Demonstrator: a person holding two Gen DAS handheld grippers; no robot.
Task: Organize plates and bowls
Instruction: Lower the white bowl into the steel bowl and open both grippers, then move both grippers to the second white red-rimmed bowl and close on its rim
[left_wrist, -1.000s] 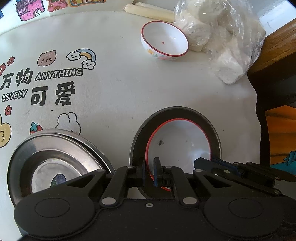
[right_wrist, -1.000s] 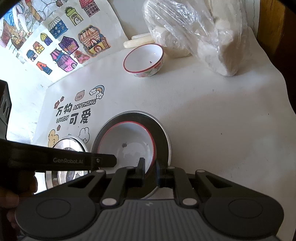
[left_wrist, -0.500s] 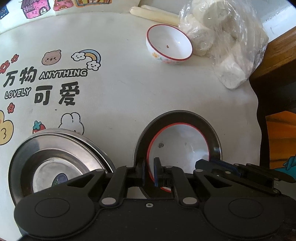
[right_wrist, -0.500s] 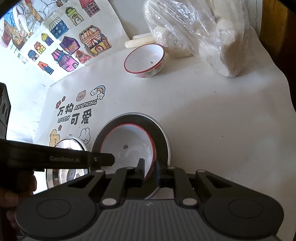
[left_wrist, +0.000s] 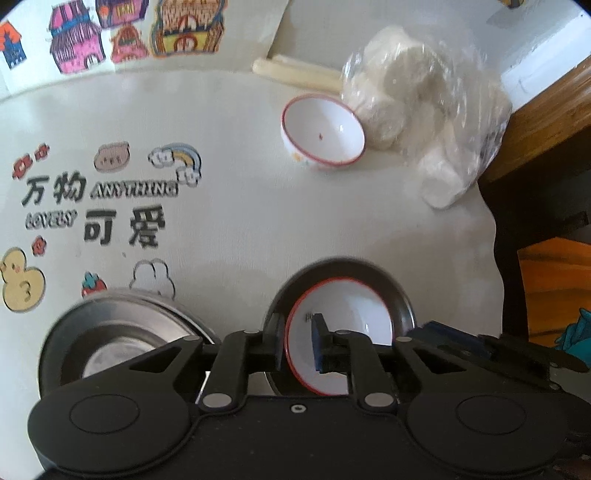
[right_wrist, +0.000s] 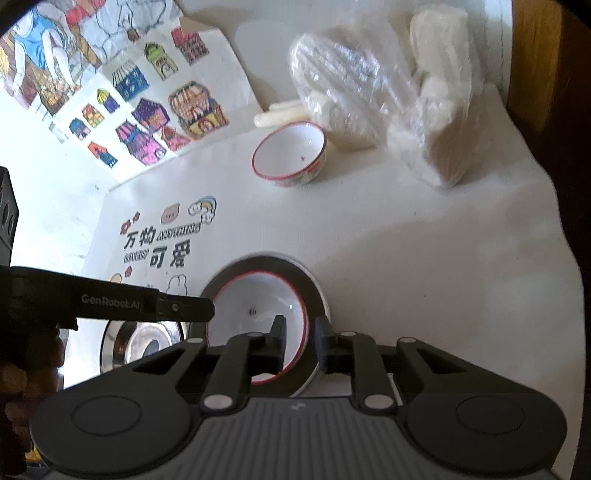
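A bowl (left_wrist: 343, 332) sits inside a metal plate (left_wrist: 400, 301) on the tablecloth (left_wrist: 240, 229), with a second metal plate (left_wrist: 110, 332) just to its left. Farther back, another bowl (left_wrist: 322, 132) stands alone on the cloth, a plastic bag (left_wrist: 424, 110) right beside it on the right and two pale sticks (left_wrist: 295, 72) lying behind it.

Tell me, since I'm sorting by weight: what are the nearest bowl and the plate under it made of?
The red-rimmed bowl looks like glossy white melamine or ceramic, with a sharp highlight; which one is unclear. The plate under it looks like metal, probably stainless steel: grey sheen and a thin bright rim.
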